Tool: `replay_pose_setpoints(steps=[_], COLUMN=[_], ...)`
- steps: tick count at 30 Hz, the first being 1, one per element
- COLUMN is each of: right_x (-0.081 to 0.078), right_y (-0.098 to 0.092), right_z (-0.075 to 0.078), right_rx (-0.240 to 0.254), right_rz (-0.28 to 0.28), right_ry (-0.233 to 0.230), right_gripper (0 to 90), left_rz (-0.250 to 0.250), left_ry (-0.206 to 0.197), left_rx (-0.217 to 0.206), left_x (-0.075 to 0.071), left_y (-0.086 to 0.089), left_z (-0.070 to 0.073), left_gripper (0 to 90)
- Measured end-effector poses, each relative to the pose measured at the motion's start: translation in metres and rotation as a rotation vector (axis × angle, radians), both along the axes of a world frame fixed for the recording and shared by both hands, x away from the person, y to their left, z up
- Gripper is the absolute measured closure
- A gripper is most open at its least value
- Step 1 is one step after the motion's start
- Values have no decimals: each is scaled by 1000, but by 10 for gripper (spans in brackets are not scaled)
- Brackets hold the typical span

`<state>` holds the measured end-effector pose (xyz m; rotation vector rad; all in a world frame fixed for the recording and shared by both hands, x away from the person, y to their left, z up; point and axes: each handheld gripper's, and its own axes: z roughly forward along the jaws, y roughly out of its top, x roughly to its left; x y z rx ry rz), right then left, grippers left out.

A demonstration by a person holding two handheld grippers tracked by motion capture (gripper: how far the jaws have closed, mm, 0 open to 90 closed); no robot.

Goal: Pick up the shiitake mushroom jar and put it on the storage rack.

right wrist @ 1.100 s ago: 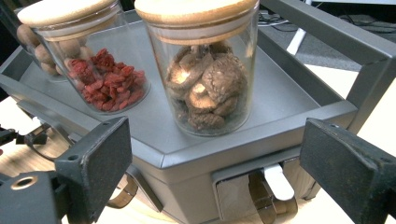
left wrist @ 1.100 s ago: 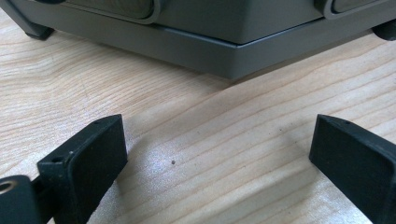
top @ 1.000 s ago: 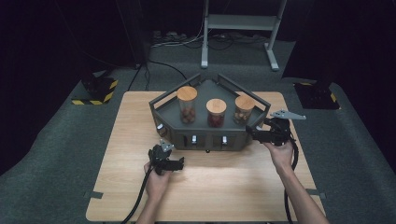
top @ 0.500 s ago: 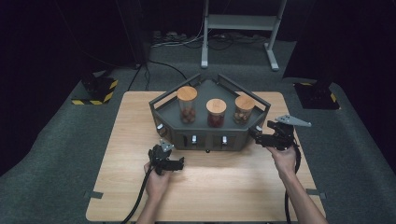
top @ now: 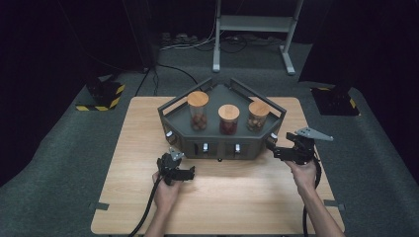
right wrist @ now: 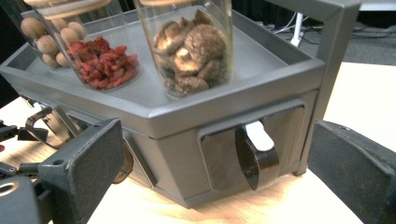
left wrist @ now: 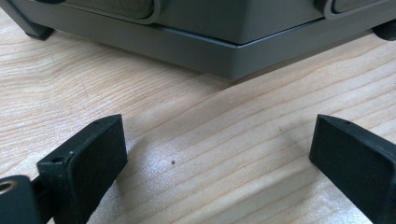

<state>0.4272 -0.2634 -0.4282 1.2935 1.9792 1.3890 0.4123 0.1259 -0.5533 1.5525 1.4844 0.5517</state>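
Seen from above: right gripper [top: 274,150] levelled at the right-hand front corner of the grey drawer stand [top: 222,140], jaws apart and just opened wider, nothing between them. Straight ahead of those jaws, close but untouched, a small drawer front with a curved metal handle [right wrist: 256,159] (likely the thing being lined up for a pull, judging by the aim). Above and beyond that handle, on the stand's tray, a jar of dried mushrooms [right wrist: 192,51], with a jar of red berries [right wrist: 103,61] further to the jaws' left and a jar of round nuts [right wrist: 49,35] further still. Held low and level, presumably so that the pads could close around the handle's loop rather than the drawer face.

Left gripper [top: 181,173] parked on the wooden table [top: 247,202], jaws likewise spread and empty, the stand's base edge [left wrist: 233,51] just ahead of them and apart from them; seemingly resting while the other hand worked.

Jar lids cut off at the top of the right gripper view; drawer contents hidden behind closed fronts. Handles on the stand's other faces too small to make out from the high view. Left of the right gripper's jaws, another handle [right wrist: 49,128] partly masked by the near jaw.
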Motion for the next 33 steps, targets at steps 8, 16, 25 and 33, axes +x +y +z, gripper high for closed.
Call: replay_pose_setpoints(steps=[8,16,25,33], right_x=[-6,-11,-16,-20], right_y=[-7,-13,-17,-19], right_z=[-4,-14,-25,-33], right_rx=[-5,-2,8,1], right_rz=[-15,-25,-33,-42], right_ry=[-8,3,12,19], right_gripper=[45,47,48,49], left_rz=[1,1,1,1], left_ry=[-1,-1,-1,-1], left_rx=[-1,-2,-1,-1], left_x=[0,0,0,0], left_y=[0,0,0,0], left_z=[0,0,0,0], left_gripper=[38,38,38,38])
